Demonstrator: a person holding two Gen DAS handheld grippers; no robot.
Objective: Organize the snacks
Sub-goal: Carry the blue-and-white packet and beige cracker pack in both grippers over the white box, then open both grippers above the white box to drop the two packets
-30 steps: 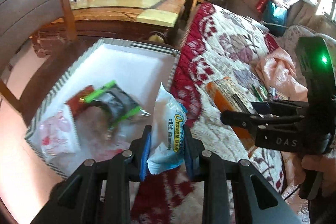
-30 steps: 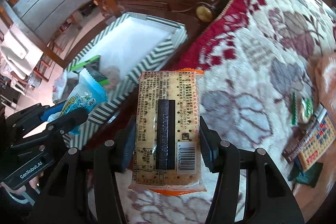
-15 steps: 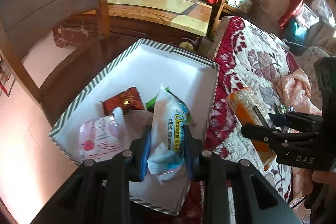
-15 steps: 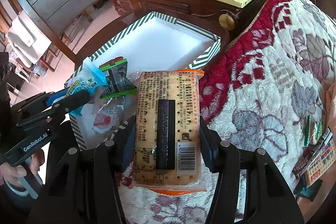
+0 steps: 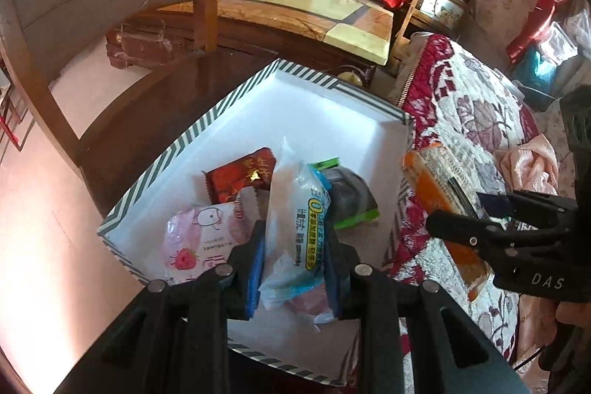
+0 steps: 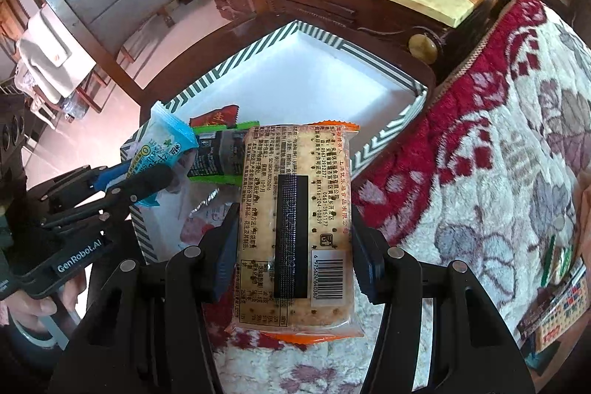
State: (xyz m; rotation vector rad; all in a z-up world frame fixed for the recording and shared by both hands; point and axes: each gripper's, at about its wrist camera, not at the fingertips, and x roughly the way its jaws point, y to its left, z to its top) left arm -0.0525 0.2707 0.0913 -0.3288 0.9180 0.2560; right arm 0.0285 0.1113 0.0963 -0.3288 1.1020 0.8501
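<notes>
Both tongs are loaded over a striped box (image 5: 334,84); the left gripper (image 5: 293,268) pinches a white-and-blue snack pouch (image 5: 295,224) above the box's near end; the right gripper (image 6: 293,255) clamps a cracker pack (image 6: 295,209) over the floral blanket (image 6: 480,154), just beside the box; three snacks (a red packet (image 5: 240,180), a pink strawberry packet (image 5: 199,239), a green-edged dark packet (image 5: 351,198)) already lie inside; judging by this, sorting is well underway, two releases pending.
</notes>
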